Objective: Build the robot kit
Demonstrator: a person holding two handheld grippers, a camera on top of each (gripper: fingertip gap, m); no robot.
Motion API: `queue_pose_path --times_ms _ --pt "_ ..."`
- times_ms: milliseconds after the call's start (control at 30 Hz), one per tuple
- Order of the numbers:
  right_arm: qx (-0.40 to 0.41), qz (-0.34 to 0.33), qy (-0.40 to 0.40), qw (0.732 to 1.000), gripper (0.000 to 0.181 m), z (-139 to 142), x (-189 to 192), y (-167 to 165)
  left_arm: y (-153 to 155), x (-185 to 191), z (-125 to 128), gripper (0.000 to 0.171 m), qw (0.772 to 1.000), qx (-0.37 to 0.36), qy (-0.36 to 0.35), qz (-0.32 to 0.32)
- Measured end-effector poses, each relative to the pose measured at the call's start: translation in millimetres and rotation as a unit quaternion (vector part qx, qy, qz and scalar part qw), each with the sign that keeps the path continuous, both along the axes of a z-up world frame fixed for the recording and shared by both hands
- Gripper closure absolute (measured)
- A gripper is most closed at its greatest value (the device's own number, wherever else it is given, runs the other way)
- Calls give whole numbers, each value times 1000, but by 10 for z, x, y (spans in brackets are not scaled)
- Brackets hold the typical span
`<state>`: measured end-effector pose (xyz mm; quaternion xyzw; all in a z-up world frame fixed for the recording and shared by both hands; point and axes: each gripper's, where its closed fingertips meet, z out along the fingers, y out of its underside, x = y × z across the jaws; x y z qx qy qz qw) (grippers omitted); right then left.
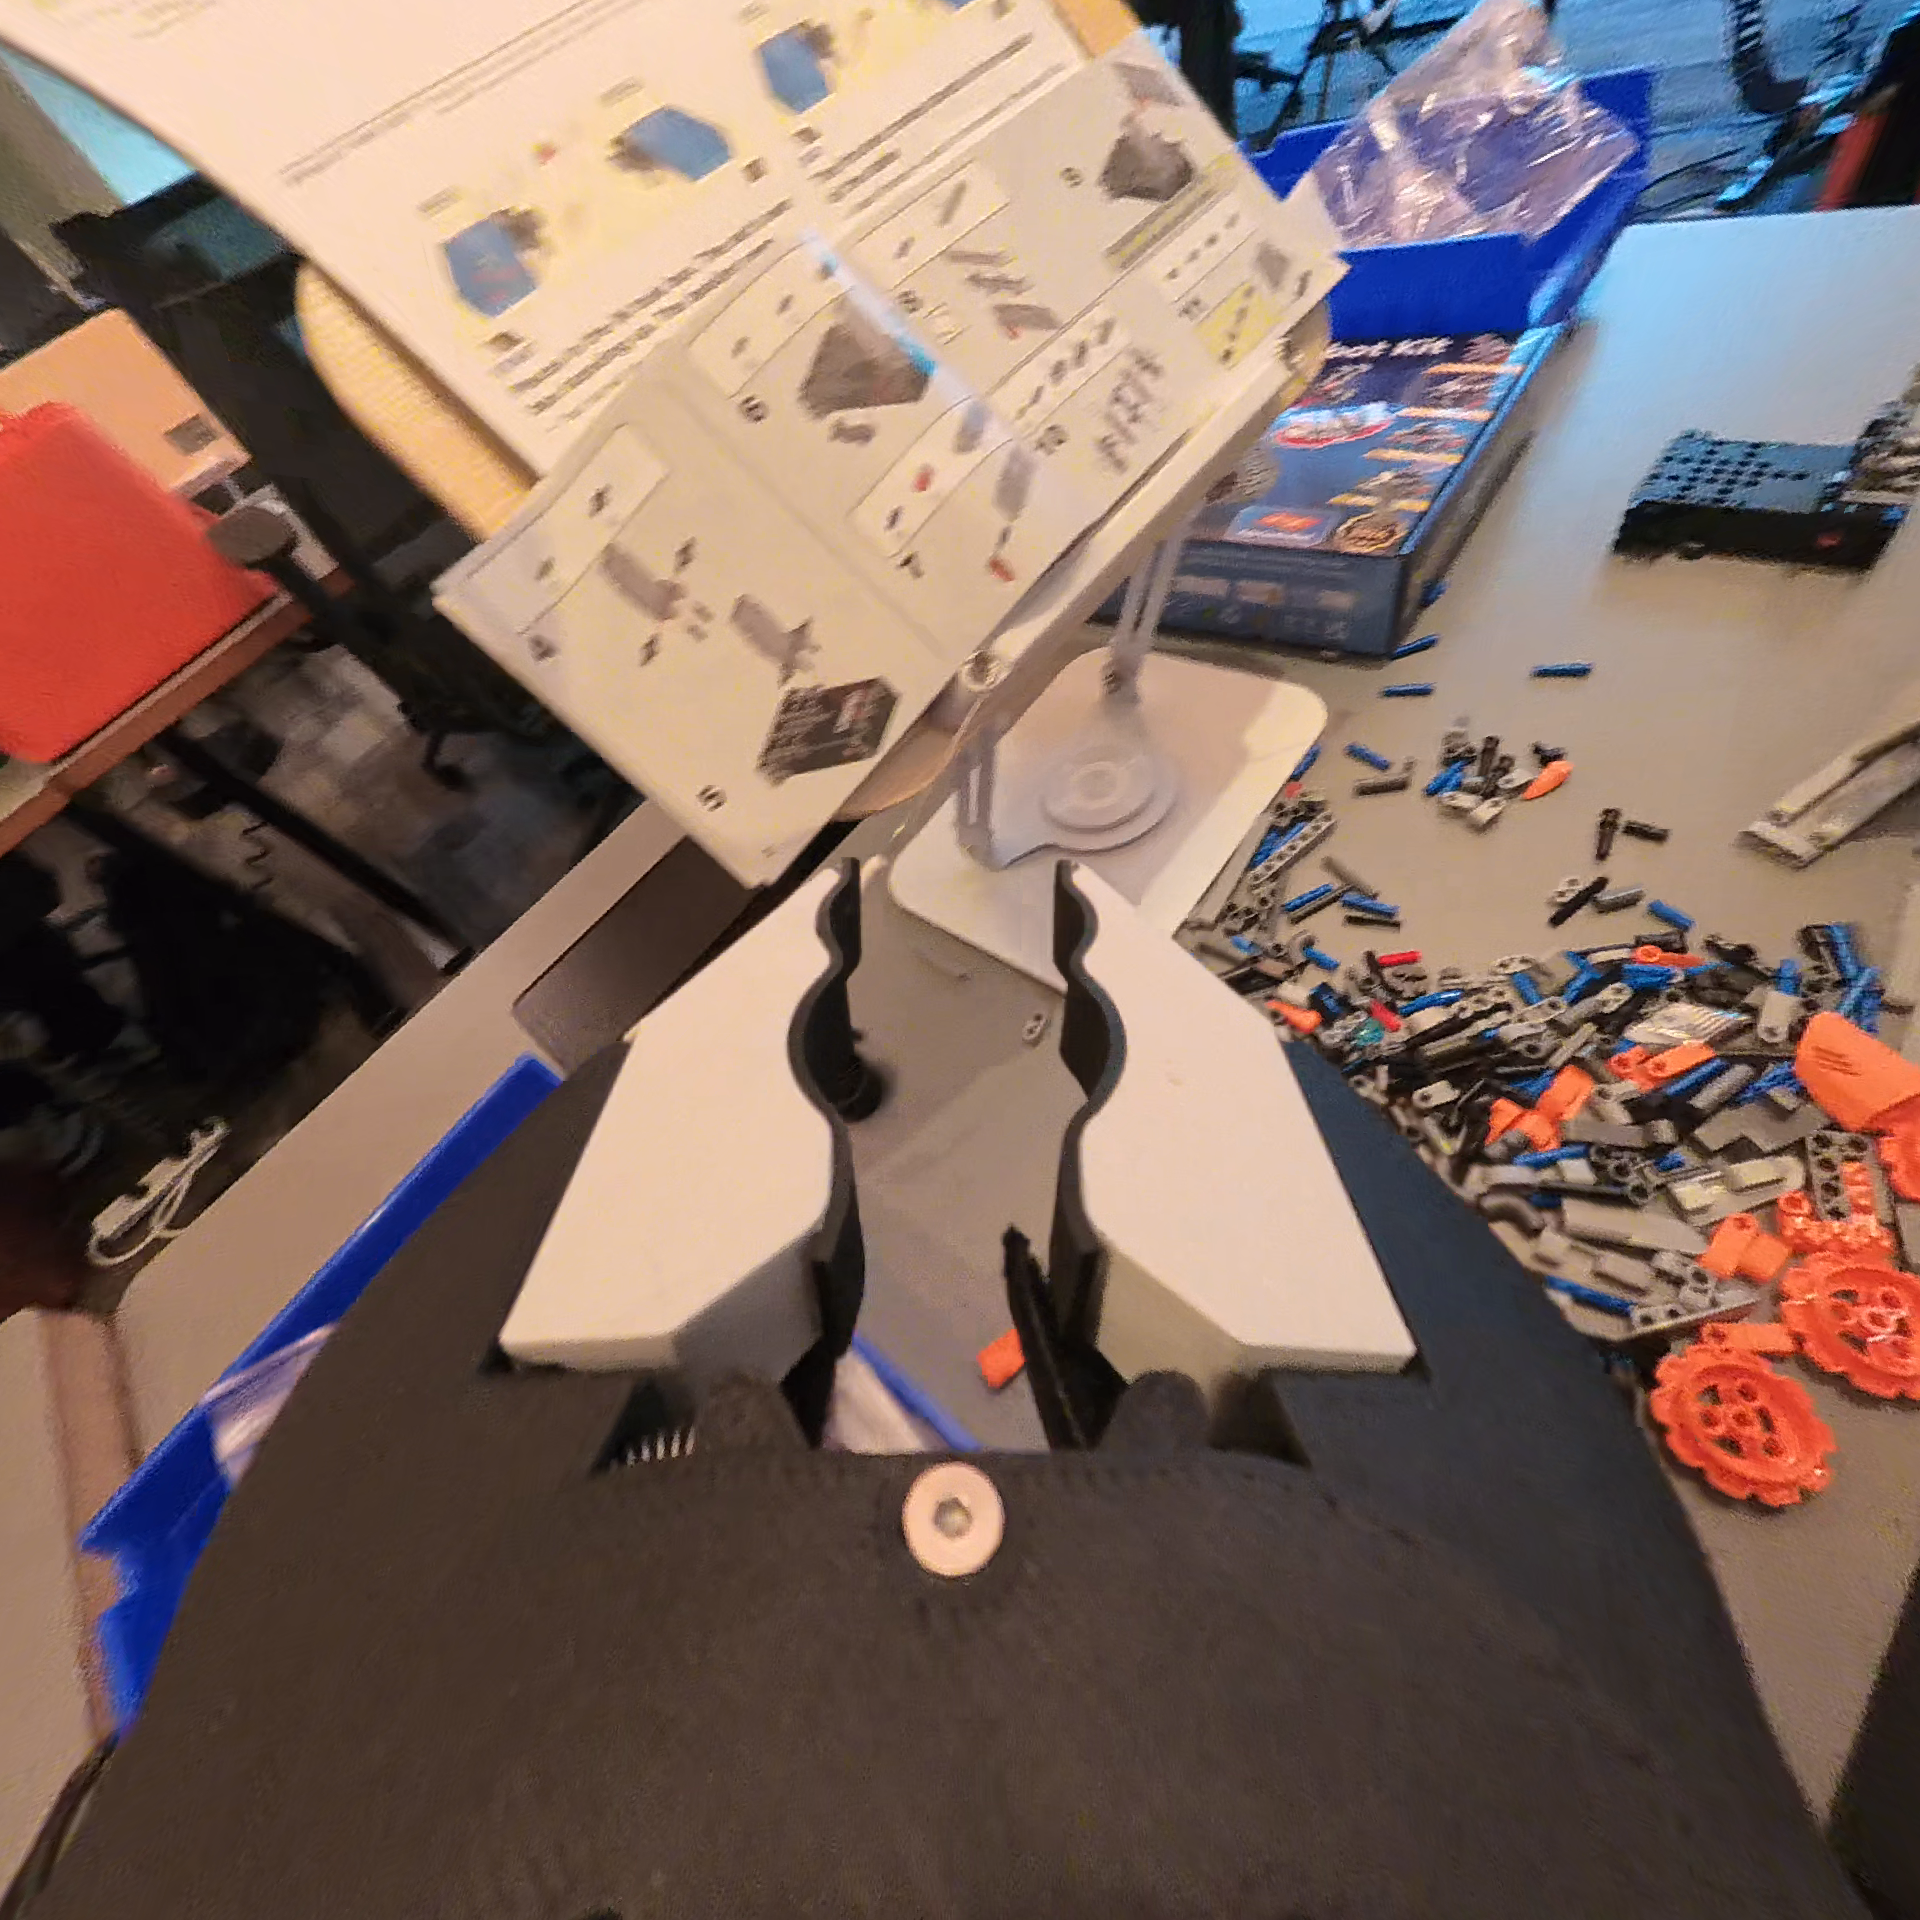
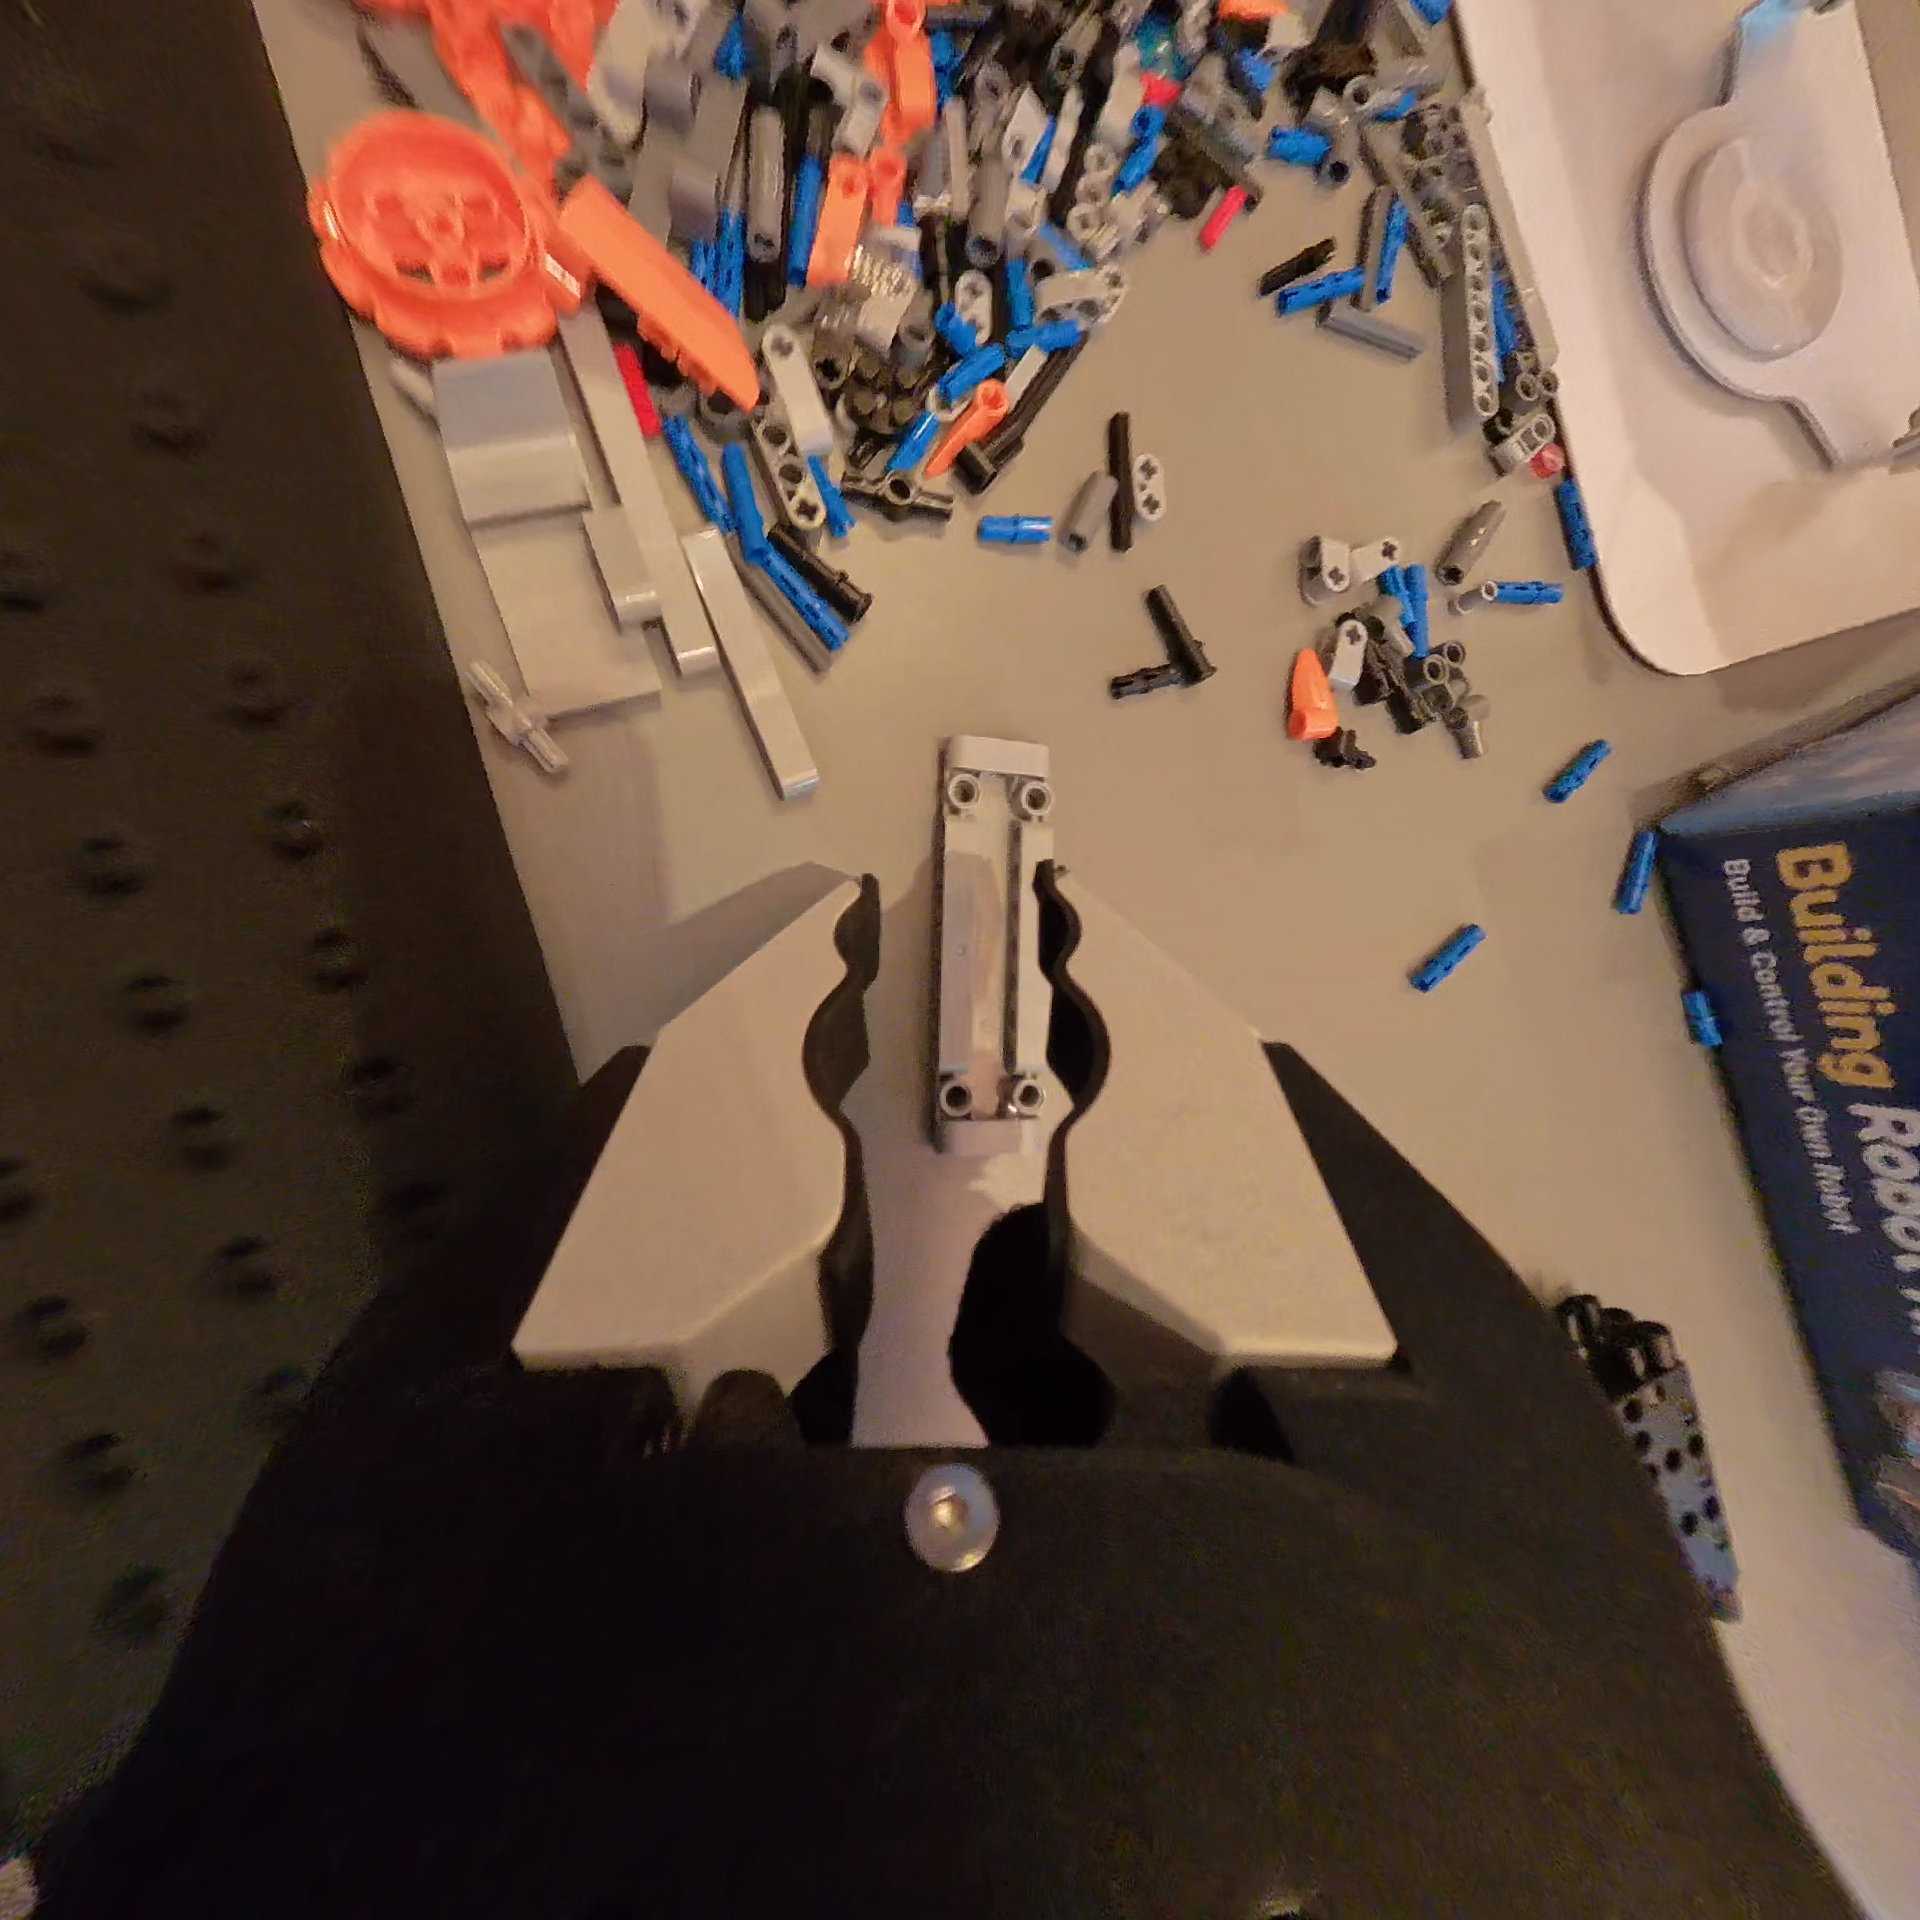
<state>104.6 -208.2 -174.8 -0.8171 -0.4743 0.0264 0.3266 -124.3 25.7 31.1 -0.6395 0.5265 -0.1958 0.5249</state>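
My right gripper (image 2: 956, 880) is open and points down at the grey table. A flat light-grey panel with holes at its corners (image 2: 987, 956) lies lengthwise between its fingers. The panel sits against the right finger and a gap separates it from the left finger. My left gripper (image 1: 958, 894) is open, low over the table, facing the white base (image 1: 1226, 727) of a stand that holds an open instruction booklet (image 1: 831, 499). A small black part (image 1: 854, 1070) shows beside its left finger; I cannot tell whether they touch.
A pile of grey, black, blue and orange building parts (image 1: 1558, 1091) (image 2: 935, 260) with orange gear wheels (image 1: 1735, 1423) (image 2: 436, 239) covers the table. A blue kit box (image 1: 1351, 499) (image 2: 1818, 1039), a black perforated block (image 1: 1766, 488) and blue bins (image 1: 1475, 260) stand around. A dark dimpled surface (image 2: 208, 727) fills the right wrist view's left side. About 40 centimeters separates my left fingertips from my right.
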Motion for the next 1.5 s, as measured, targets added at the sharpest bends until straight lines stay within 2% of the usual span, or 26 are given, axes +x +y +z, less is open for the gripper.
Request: queue_pose_path --times_ms 133,267,367,467,600,633,667,733,833,933,1033,1133,1367,1500 --pt "-38 -23 33 998 148 50 187 54 -186 304 -182 137 999 -16 1 -40" --pt "-57 -10 -23 998 168 -141 264 73 -310 474 -486 138 997 -37 19 -63" --pt "-76 -18 3 997 175 -189 226 66 -339 531 -670 138 996 -56 23 -68" --pt "-80 -72 10 994 176 -190 327 93 -375 573 -783 138 995 -68 23 -75" --pt "-78 -188 10 979 176 -192 493 129 -405 615 -963 138 992 -87 34 -82" --pt "-80 -206 19 975 174 -190 471 116 -419 629 -1009 138 991 -93 36 -84" --pt "-88 -213 37 972 165 -178 407 88 -446 645 -1059 139 990 -99 41 -90" --pt "-79 -215 81 970 157 -60 308 88 -511 668 -1161 140 988 -104 58 -102" --pt "-65 -214 59 973 155 0 423 58 -641 676 -1291 142 982 -98 97 -127" --pt "-53 -153 55 985 160 23 271 -4 -861 705 -1365 147 972 -97 117 -177" --pt "-57 -109 57 991 161 -23 67 -37 -980 740 -1458 148 966 -97 135 -199" --pt "-71 -112 40 990 159 -157 100 -21 -988 750 -1519 149 964 -92 146 -201" --pt "-81 -150 45 984 164 -181 389 59 -929 695 -1510 149 967 -99 136 -193" --pt "-67 -152 37 985 164 -134 430 105 -971 689 -1528 149 965 -101 140 -200"
